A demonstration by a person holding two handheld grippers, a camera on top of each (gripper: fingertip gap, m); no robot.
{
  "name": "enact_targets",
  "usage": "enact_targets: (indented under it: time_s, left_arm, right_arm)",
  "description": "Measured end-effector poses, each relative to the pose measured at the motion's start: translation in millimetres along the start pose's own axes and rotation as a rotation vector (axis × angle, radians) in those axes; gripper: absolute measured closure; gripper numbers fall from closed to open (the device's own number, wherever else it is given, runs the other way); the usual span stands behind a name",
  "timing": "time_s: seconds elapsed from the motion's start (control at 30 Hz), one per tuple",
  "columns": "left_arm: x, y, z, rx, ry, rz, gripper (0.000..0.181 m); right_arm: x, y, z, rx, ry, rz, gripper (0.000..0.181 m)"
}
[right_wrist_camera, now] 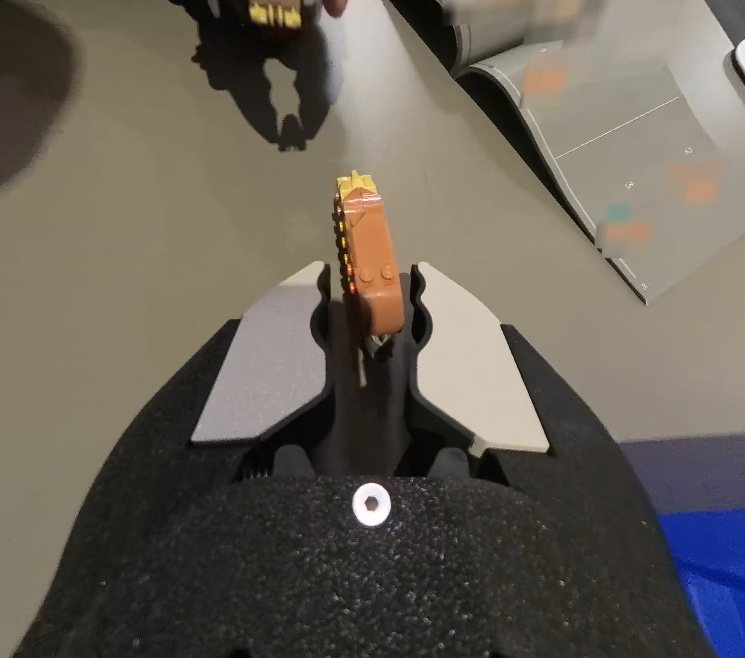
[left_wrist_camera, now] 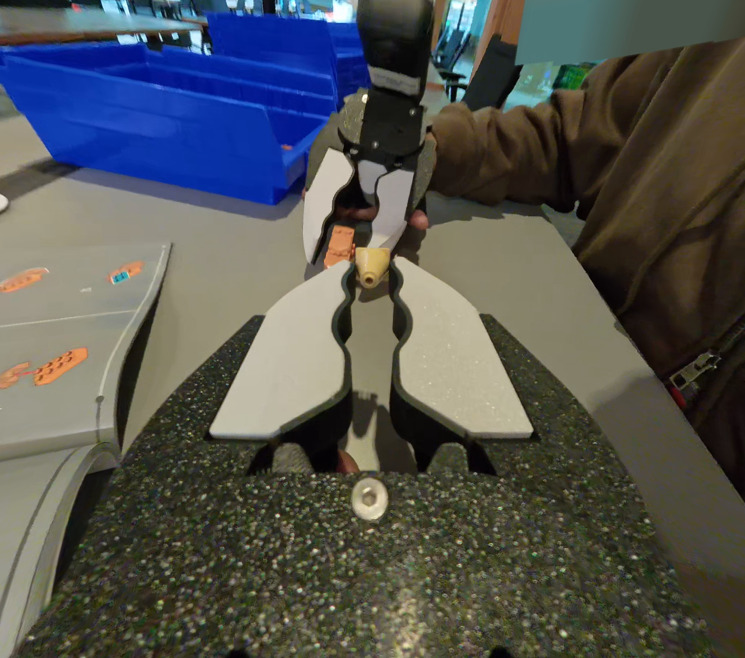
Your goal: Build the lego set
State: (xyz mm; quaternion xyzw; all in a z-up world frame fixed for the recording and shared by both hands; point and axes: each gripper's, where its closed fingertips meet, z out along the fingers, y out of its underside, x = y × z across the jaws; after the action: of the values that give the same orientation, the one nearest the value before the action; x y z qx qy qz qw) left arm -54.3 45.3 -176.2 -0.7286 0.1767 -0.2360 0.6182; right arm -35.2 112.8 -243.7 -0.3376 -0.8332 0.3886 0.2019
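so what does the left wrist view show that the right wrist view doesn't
Only the left wrist view shows the blue bins, the brown sleeve and the cone's hollow tip. Only the right wrist view shows the brown assembly's yellow studded edge and the cone's square base. Both show the tan cone in the left hand-held gripper, the assembly in the right hand-held gripper, the open booklet and the grey table.

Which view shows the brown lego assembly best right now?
Right wrist view: the brown lego assembly fills the centre, held in the right tool. Left wrist view shows only a sliver, mostly hidden between that tool's fingers.
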Motion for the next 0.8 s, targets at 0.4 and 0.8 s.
enact_targets:
  time_s: [0.4,0.8]
  left_arm:
    - [-0.2,-7.5,-9.8,0.069,0.036,-0.050,0.166]
    - [-5.0,-5.6,-8.9,0.052,0.017,-0.049,0.166]
  right_arm:
    - [1.4,1.7,-2.2,0.006,-0.017,0.037,0.146]
    - [4.2,1.6,0.4,-0.003,0.030,0.017,0.158]
